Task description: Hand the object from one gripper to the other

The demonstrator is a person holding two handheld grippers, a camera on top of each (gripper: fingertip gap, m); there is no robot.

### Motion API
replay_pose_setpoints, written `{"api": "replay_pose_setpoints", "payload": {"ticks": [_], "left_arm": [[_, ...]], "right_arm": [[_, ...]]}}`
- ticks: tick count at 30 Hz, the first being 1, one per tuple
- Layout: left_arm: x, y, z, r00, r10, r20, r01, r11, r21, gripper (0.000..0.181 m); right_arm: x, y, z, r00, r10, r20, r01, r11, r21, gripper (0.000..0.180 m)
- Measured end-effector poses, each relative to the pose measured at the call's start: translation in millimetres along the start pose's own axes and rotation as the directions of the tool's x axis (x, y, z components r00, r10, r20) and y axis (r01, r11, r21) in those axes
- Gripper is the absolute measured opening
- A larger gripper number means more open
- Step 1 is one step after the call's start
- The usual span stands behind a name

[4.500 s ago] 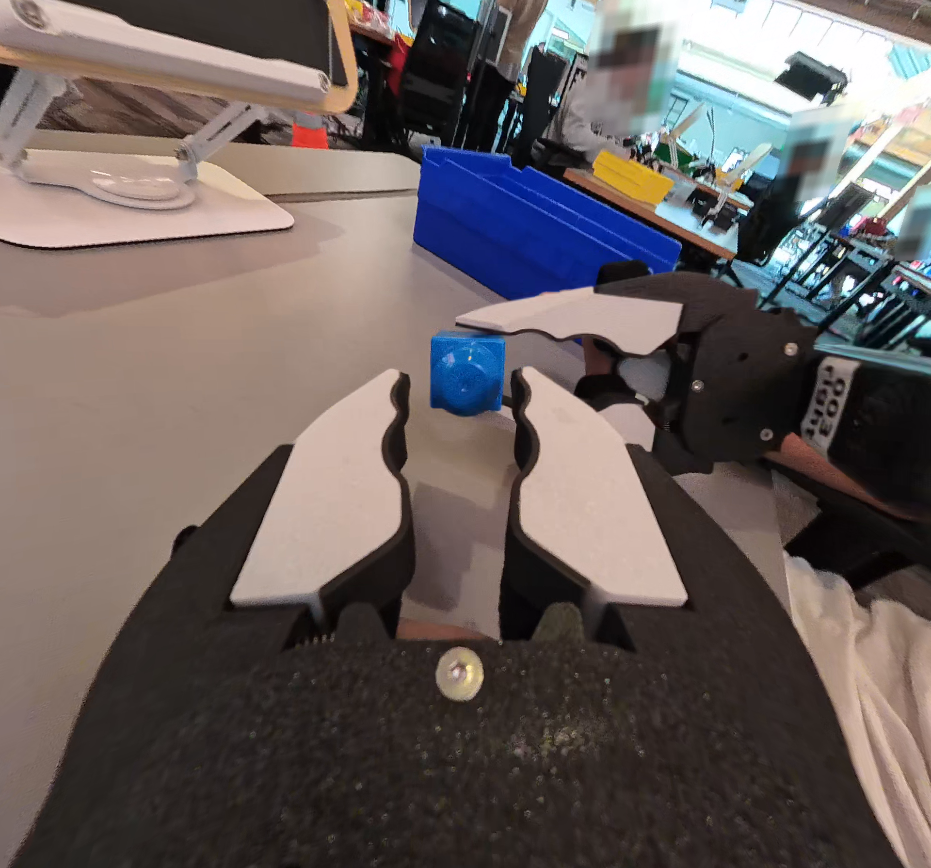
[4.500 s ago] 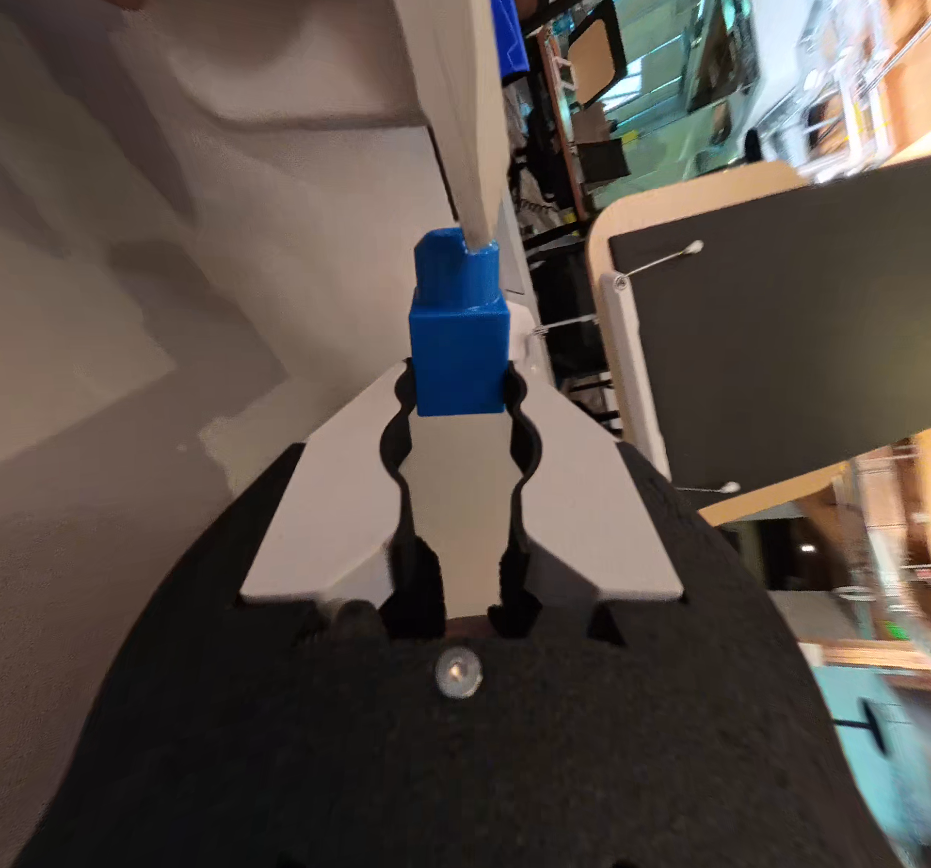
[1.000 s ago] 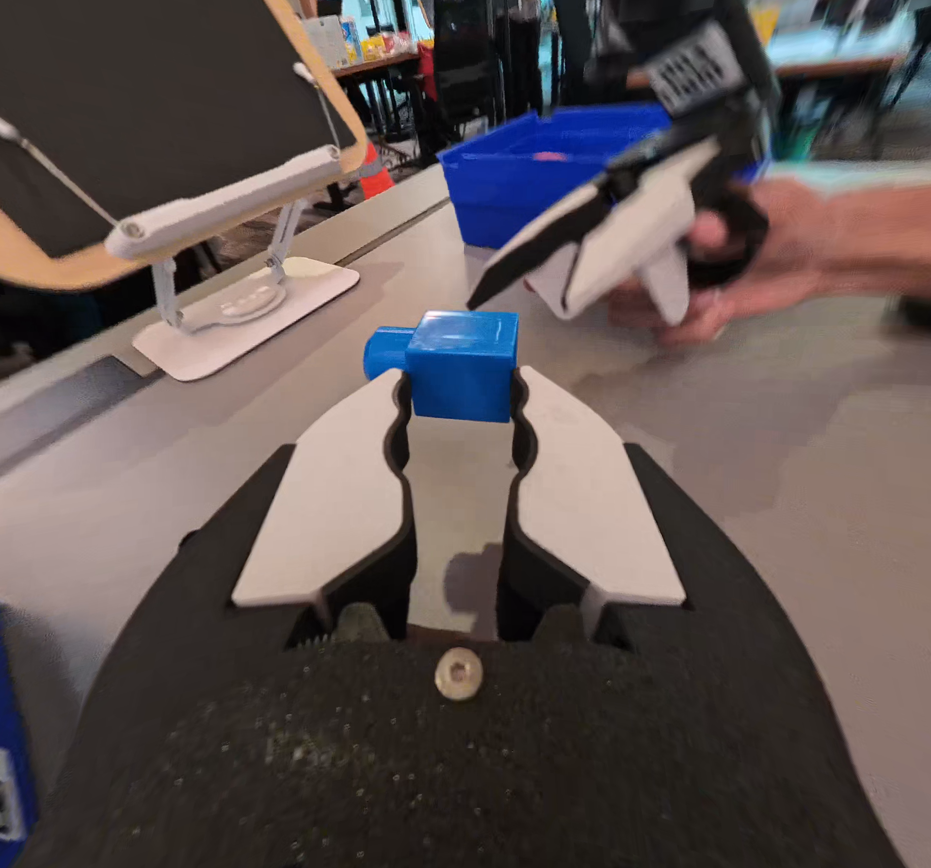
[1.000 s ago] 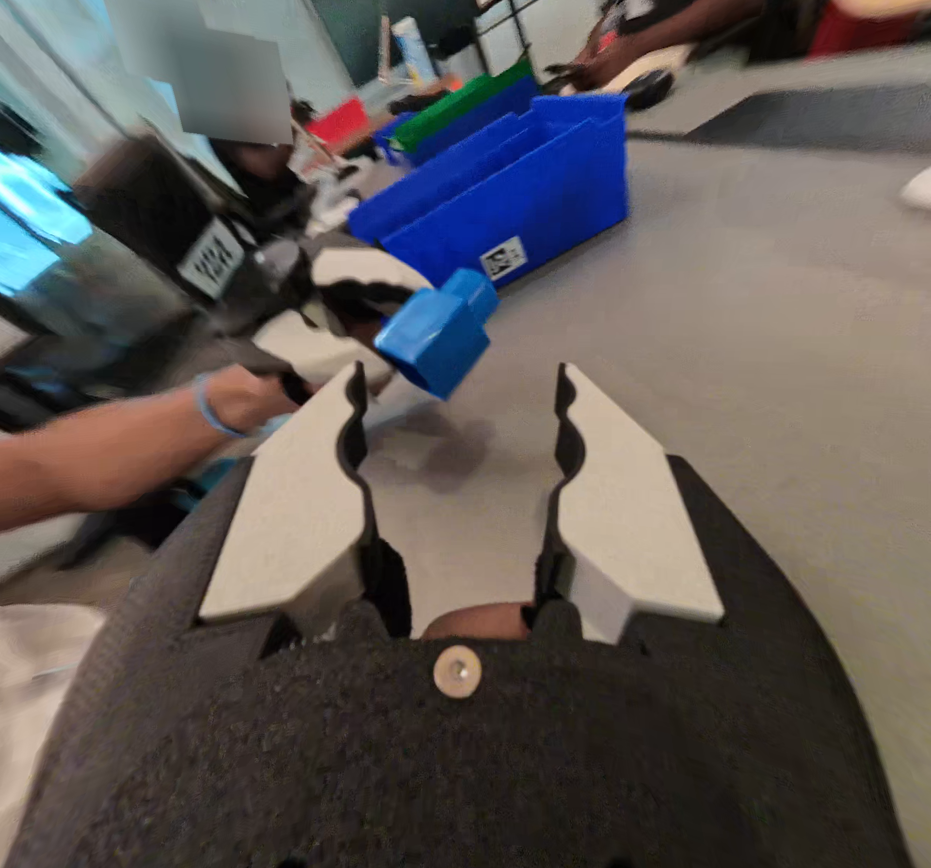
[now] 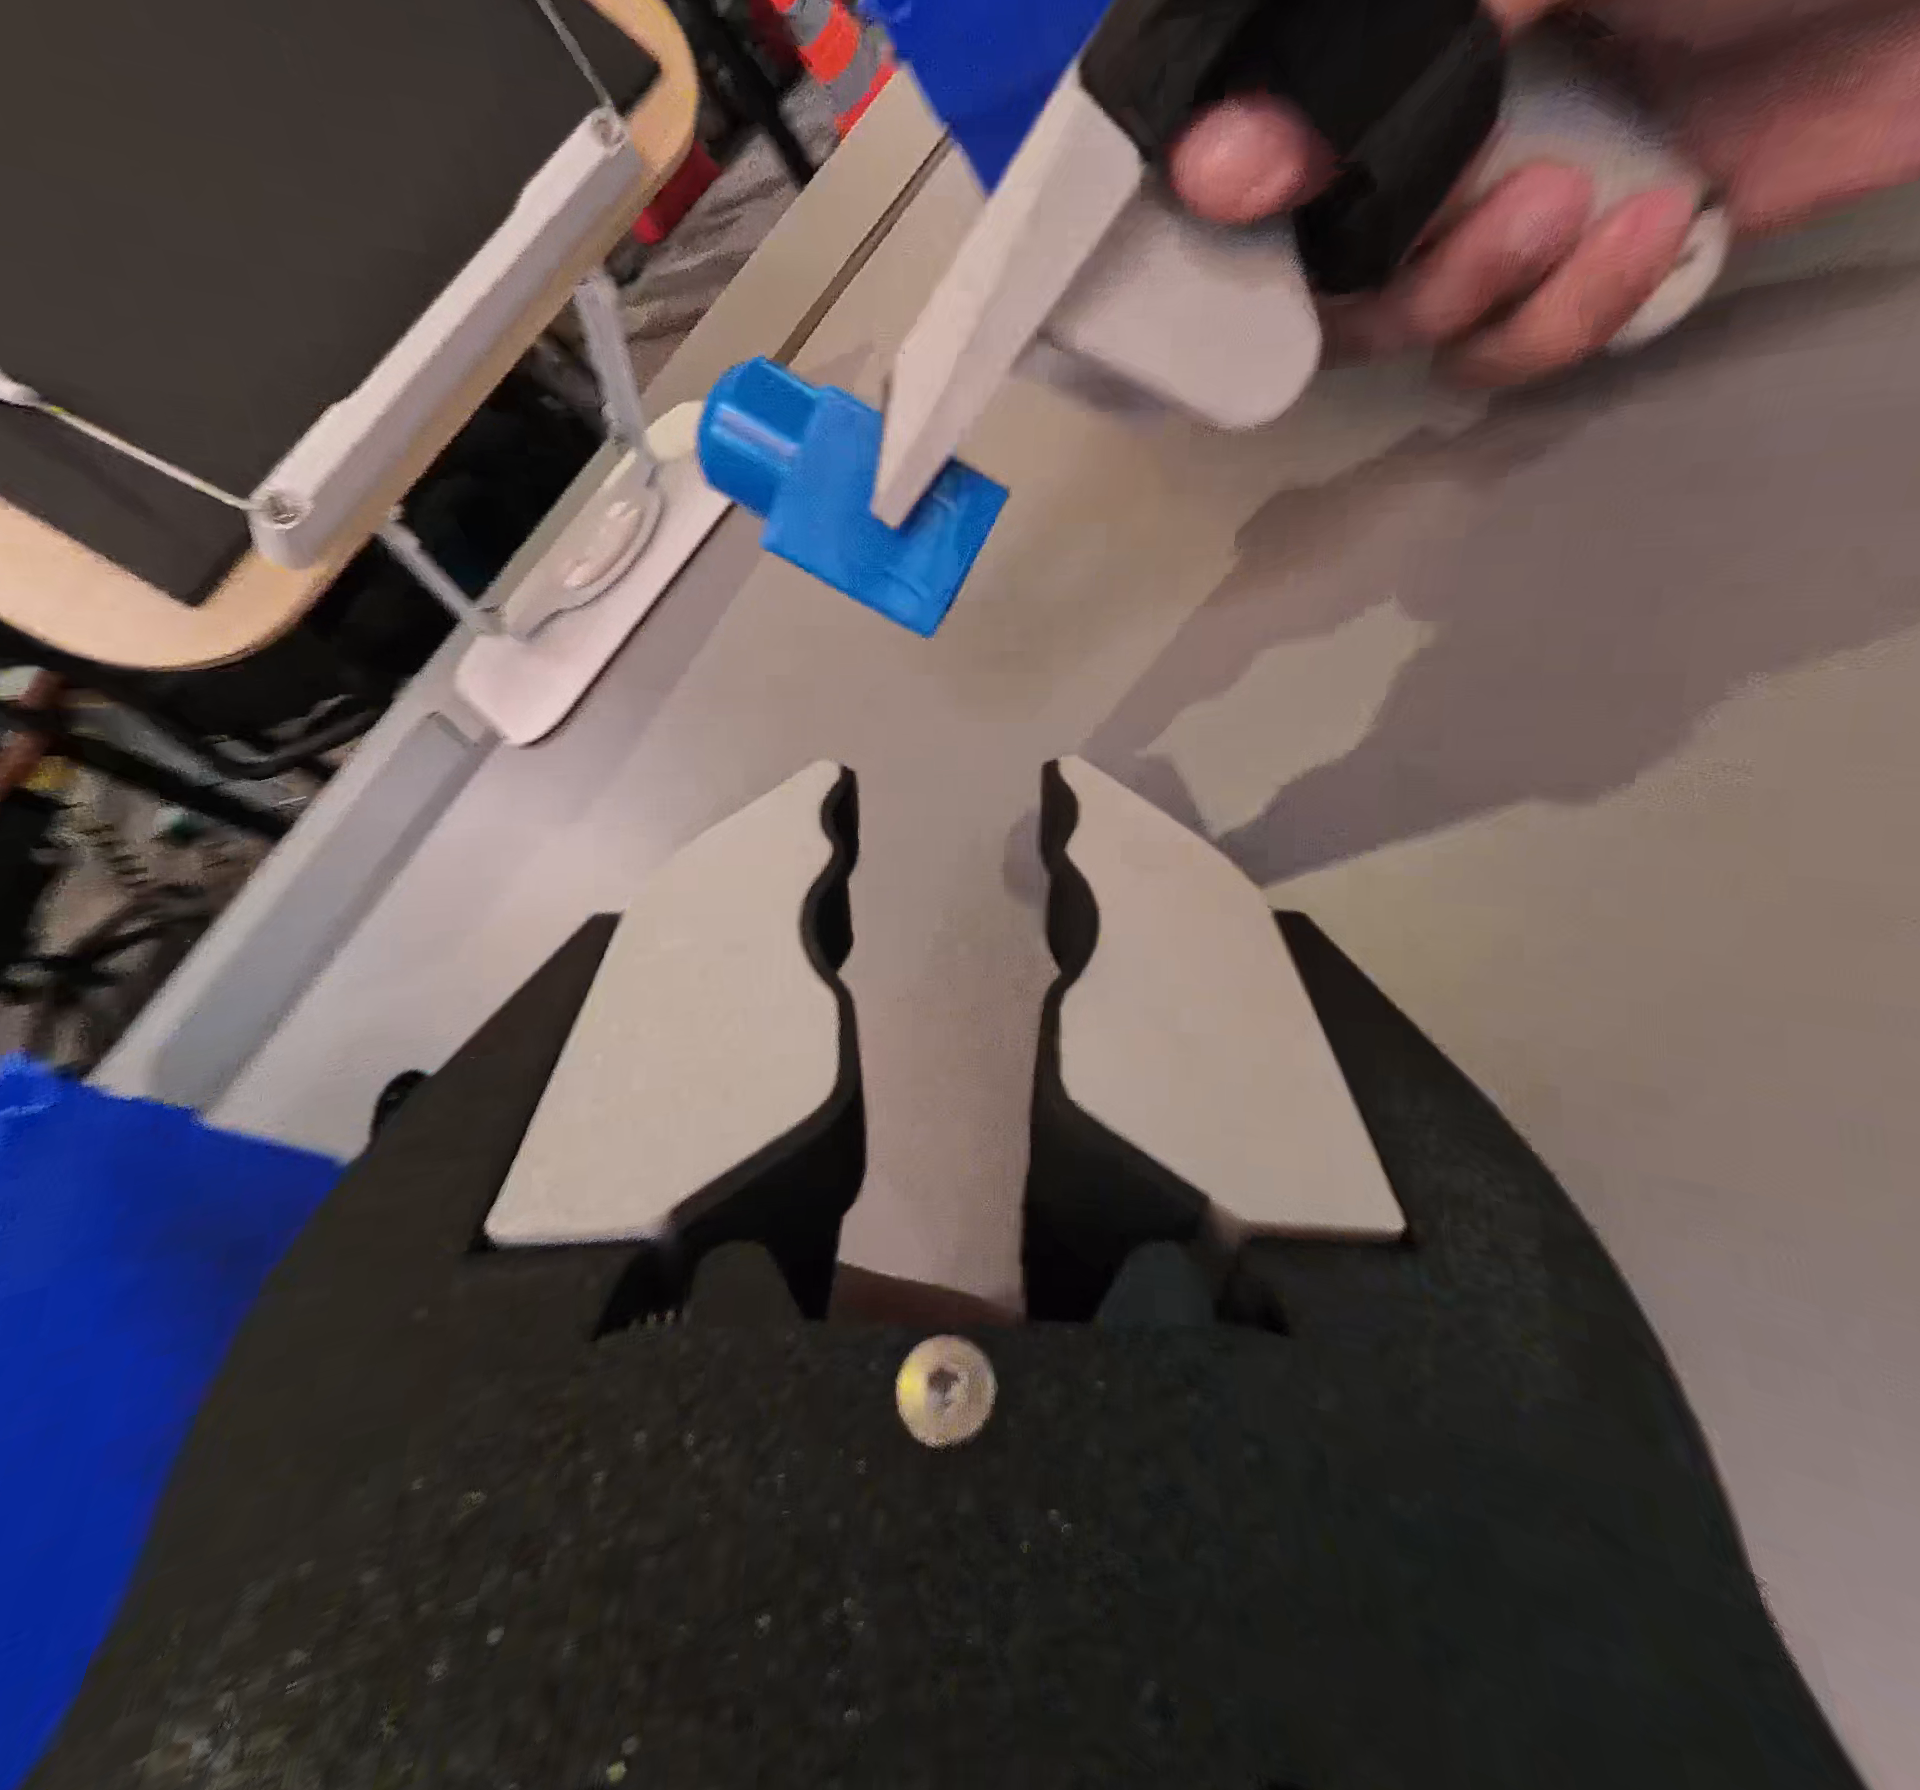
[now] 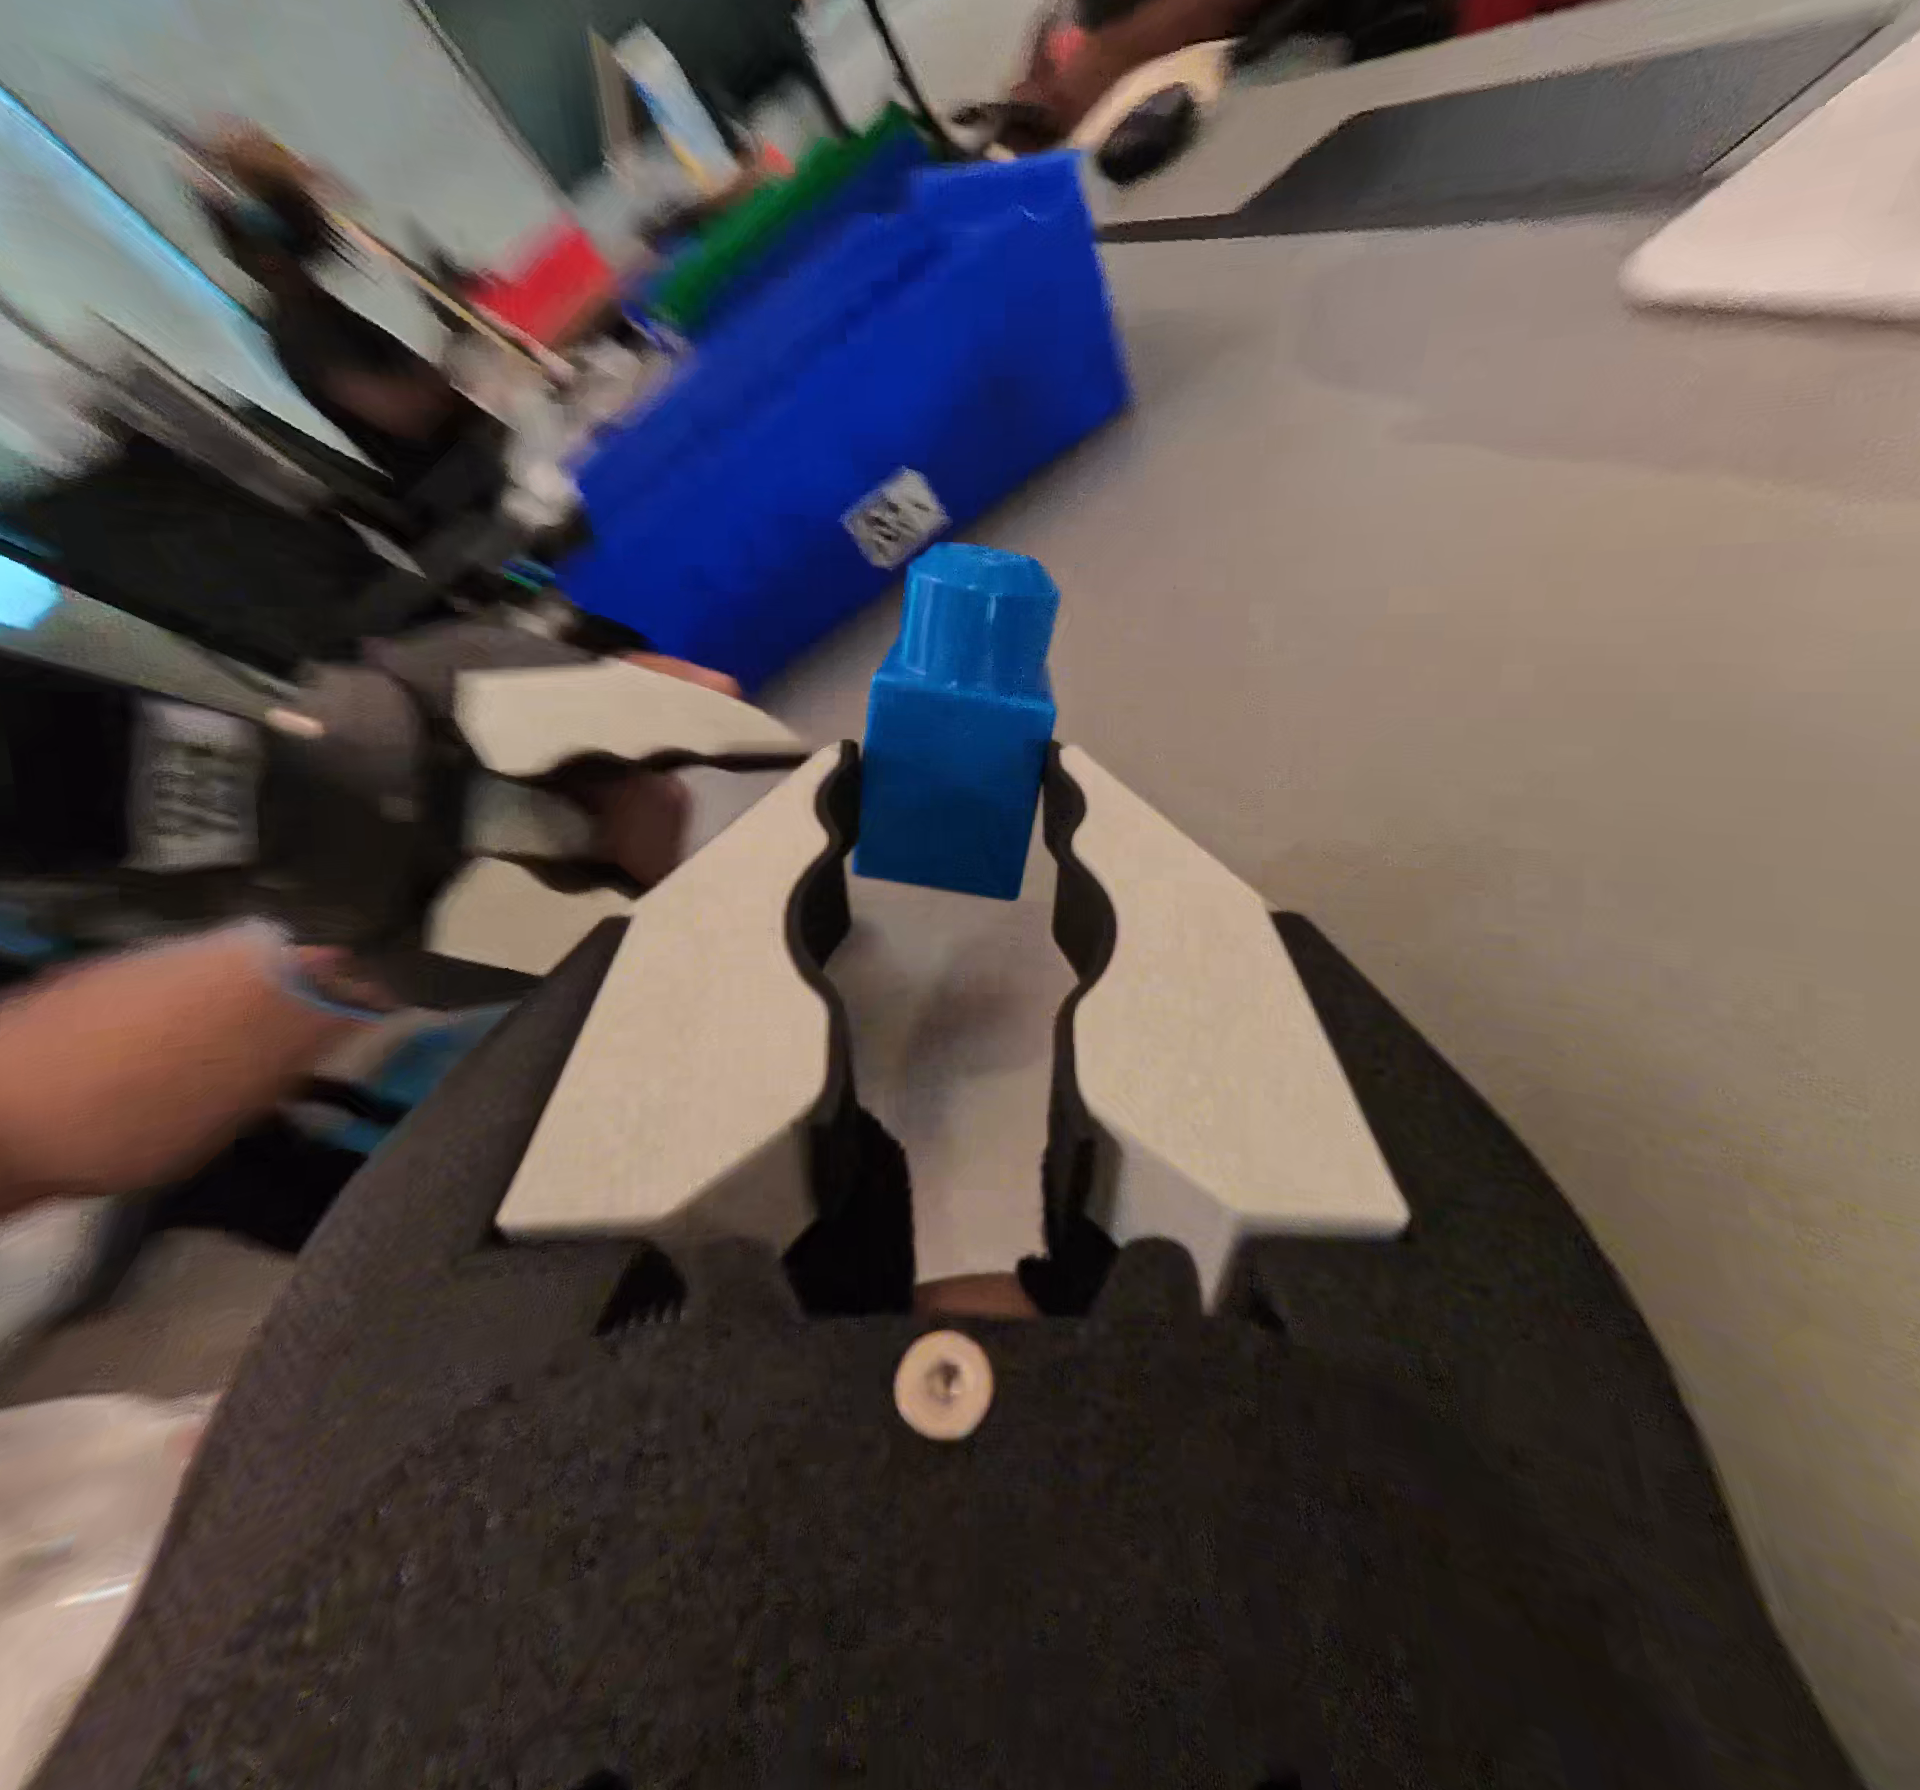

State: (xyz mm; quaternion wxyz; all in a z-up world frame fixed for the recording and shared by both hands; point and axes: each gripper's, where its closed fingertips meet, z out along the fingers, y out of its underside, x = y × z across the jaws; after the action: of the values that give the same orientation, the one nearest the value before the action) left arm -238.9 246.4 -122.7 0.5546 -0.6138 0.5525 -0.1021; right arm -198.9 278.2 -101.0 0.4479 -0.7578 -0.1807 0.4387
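A grey tabletop (image 5: 1558, 909) fills the foreground, with a busy, blurred workshop behind it. Left of the left gripper's fingers, a dark board on a white stand (image 5: 561, 587) tilts over the table edge. The left gripper (image 5: 945, 795) has its fingers narrowly parted with nothing between them; only table shows in the gap. Ahead of its tips and apart from them hangs the blue block (image 5: 852, 509), a square body with a round stub at one end. The right gripper (image 6: 948, 774) pinches the square body between its fingertips, stub pointing away from the fingers. Beyond the block sits a blue bin (image 6: 862, 410).

The handover looks complete, so the step in hand is likely separation: the right gripper should hold its squeeze steady and level while the left backs straight away, without brushing the stub.

Motion blur smears both views. In the left wrist view only one right finger (image 5: 987, 286) shows clearly, edge-on across the block; the far finger is hidden. How deep the block sits in the grip is hard to judge.
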Motion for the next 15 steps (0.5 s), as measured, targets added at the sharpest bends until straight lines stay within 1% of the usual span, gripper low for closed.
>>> {"api": "replay_pose_setpoints", "payload": {"ticks": [1, 2, 3, 5, 7, 9, 10, 13, 14, 15], "left_arm": [[1.5, -4.9, -2.2, 0.999, -0.032, -0.029, 0.033, 0.999, 0.037, 0.039], [1.6, -10.4, -5.1, 0.997, -0.056, -0.047, 0.059, 0.995, 0.077, 0.046], [1.1, -16.1, -8.2, 0.995, -0.074, -0.060, 0.081, 0.990, 0.117, 0.053], [0.7, -28.2, -15.2, 0.989, -0.115, -0.095, 0.132, 0.973, 0.190, 0.069], [-1.6, -41.4, -22.7, 0.979, -0.160, -0.129, 0.189, 0.946, 0.264, 0.082], [-1.9, -48.8, -27.8, 0.973, -0.173, -0.154, 0.213, 0.928, 0.306, 0.086], [0.2, -49.4, -28.6, 0.971, -0.168, -0.168, 0.213, 0.928, 0.307, 0.086], [8.4, -48.7, -27.8, 0.971, -0.141, -0.192, 0.195, 0.933, 0.303, 0.083], [11.0, -47.8, -26.7, 0.973, -0.125, -0.193, 0.179, 0.939, 0.295, 0.079], [13.4, -46.9, -26.2, 0.976, -0.102, -0.191, 0.156, 0.944, 0.291, 0.068]], "right_arm": [[-10.0, -1.9, -0.1, 0.988, 0.106, 0.109, -0.108, 0.994, 0.012, 0.035], [-24.2, -2.3, -1.0, 0.950, 0.203, 0.238, -0.206, 0.978, -0.013, 0.034], [-37.8, -0.9, -3.1, 0.889, 0.295, 0.350, -0.290, 0.955, -0.069, 0.035], [-54.2, 2.2, -7.2, 0.766, 0.431, 0.476, -0.396, 0.901, -0.178, 0.035], [-63.9, 3.8, -10.7, 0.666, 0.517, 0.538, -0.454, 0.853, -0.257, 0.035], [-75.7, 10.5, -13.6, 0.593, 0.573, 0.566, -0.457, 0.818, -0.350, 0.035], [-82.3, 14.3, -14.8, 0.574, 0.581, 0.577, -0.439, 0.813, -0.382, 0.035], [-92.4, 24.5, -10.0, 0.584, 0.584, 0.564, -0.402, 0.812, -0.423, 0.035], [-95.4, 23.9, -9.5, 0.567, 0.593, 0.571, -0.408, 0.805, -0.431, 0.035], [-97.4, 24.2, -9.4, 0.553, 0.603, 0.575, -0.412, 0.798, -0.441, 0.035]]}}
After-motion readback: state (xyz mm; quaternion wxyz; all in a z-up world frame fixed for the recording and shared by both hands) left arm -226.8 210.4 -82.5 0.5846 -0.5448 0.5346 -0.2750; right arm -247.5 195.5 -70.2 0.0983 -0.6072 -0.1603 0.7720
